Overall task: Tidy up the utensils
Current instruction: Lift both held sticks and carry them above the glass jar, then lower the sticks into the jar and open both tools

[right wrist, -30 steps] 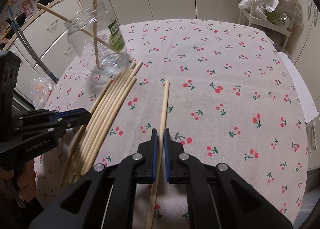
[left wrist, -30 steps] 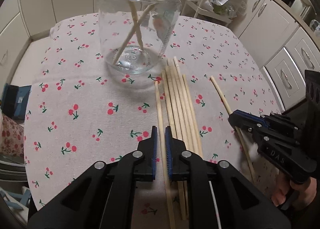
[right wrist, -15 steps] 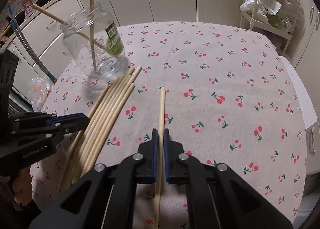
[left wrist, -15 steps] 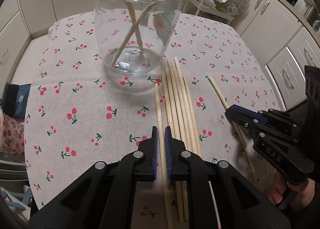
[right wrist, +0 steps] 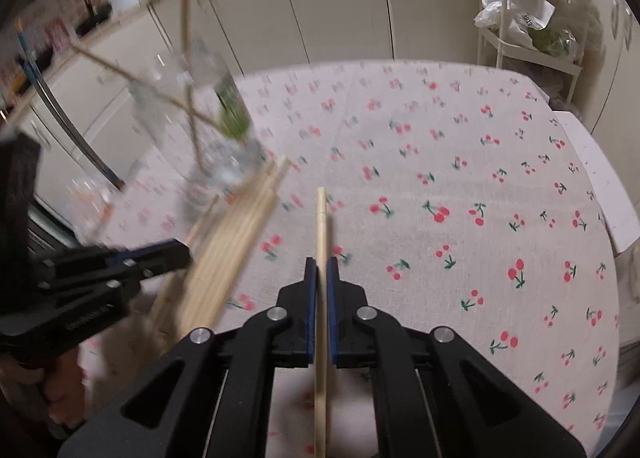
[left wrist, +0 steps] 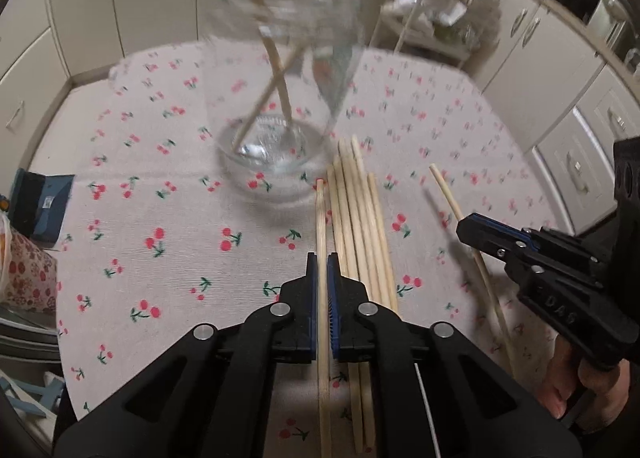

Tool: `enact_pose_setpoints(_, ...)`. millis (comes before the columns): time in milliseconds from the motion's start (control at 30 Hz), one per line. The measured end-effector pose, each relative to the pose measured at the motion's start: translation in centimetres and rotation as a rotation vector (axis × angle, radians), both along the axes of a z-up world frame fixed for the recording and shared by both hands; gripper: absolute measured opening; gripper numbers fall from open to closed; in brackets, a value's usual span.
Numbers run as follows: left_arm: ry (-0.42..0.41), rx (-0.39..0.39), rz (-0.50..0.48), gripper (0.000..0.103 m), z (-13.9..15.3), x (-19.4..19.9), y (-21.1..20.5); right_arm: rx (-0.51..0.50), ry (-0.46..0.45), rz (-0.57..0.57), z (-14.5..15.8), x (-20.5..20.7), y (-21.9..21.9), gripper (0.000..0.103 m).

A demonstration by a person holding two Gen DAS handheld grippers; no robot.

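Your glass jar (left wrist: 280, 97) is motion-blurred in both views; label unreadable. Chopsticks (left wrist: 362, 258) run under the grippers, near ends cut off by frame edge.

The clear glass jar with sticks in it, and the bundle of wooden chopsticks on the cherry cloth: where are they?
Clear glass jar (left wrist: 276, 173), left wrist view, its round base.
Bundle of wooden chopsticks (left wrist: 362, 217), left wrist view, mid-shaft.
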State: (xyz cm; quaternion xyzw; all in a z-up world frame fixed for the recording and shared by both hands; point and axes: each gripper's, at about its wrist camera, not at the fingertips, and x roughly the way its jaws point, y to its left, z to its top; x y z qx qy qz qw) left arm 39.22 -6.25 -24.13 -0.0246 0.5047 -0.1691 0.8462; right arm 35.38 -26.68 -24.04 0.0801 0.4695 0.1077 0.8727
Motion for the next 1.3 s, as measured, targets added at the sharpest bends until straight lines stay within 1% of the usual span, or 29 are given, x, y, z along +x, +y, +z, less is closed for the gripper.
enact_pose_setpoints(100, -0.107, -0.050, 0.010, 0.005, 2.2, -1.5, 1.0, 0.094, -0.094, -0.013, 1.9, -1.0, -0.3, 0.006)
enact_pose_setpoints(167, -0.218, -0.085, 0.016, 0.005, 4.5, -2.9, 1.7, 0.155, -0.179, -0.029, 3.6, -1.7, -0.5, 0.006)
enact_pose_setpoints(200, -0.256, -0.103, 0.021, 0.005, 5.3, -3.4, 2.0, 0.175, -0.209, -0.037, 4.1, -2.1, -0.5, 0.006)
enact_pose_setpoints(233, -0.311, -0.122, 0.033, 0.005, 6.5, -4.0, 2.5, 0.193, -0.245, -0.048, 4.9, -2.3, -0.5, 0.006)
enact_pose_setpoints(267, -0.347, -0.128, 0.041, 0.005, 7.4, -4.3, 2.7, 0.210, -0.279, -0.056, 5.6, -2.6, -0.5, 0.006)
enact_pose_setpoints(333, -0.447, -0.148, 0.072, 0.005, 9.7, -4.9, 3.2, 0.240, -0.367, -0.072, 7.6, -3.2, -0.3, 0.006)
enact_pose_setpoints(467, -0.561, -0.193, 0.141, 0.005, 12.8, -4.5, 4.0, 0.283, -0.507, -0.110, 10.7, -3.4, 0.2, 0.006)
enact_pose_setpoints(700, -0.669, -0.306, 0.263, 0.005, 16.4, -2.0, 5.7, 0.357, -0.699, -0.176, 15.2, -1.6, 0.9, 0.006)
enact_pose_setpoints(800, -0.698, -0.336, 0.291, 0.005, 17.2, -0.8, 6.0, 0.368, -0.746, -0.178, 16.3, -0.6, 1.6, 0.006)
enact_pose_setpoints(900, -0.718, -0.354, 0.309, 0.005, 17.4, 0.6, 5.9, 0.362, -0.775, -0.172, 16.6, 0.9, 2.5, 0.006)
enact_pose_setpoints(1067, -0.736, -0.384, 0.339, 0.005, 17.1, 2.5, 5.6, 0.359, -0.814, -0.159, 16.8, 3.4, 3.7, 0.006)
enact_pose_setpoints(1300, -0.750, -0.396, 0.393, 0.005, 15.4, 5.3, 5.4, 0.346, -0.820, -0.160, 15.2, 6.5, 4.7, 0.006)
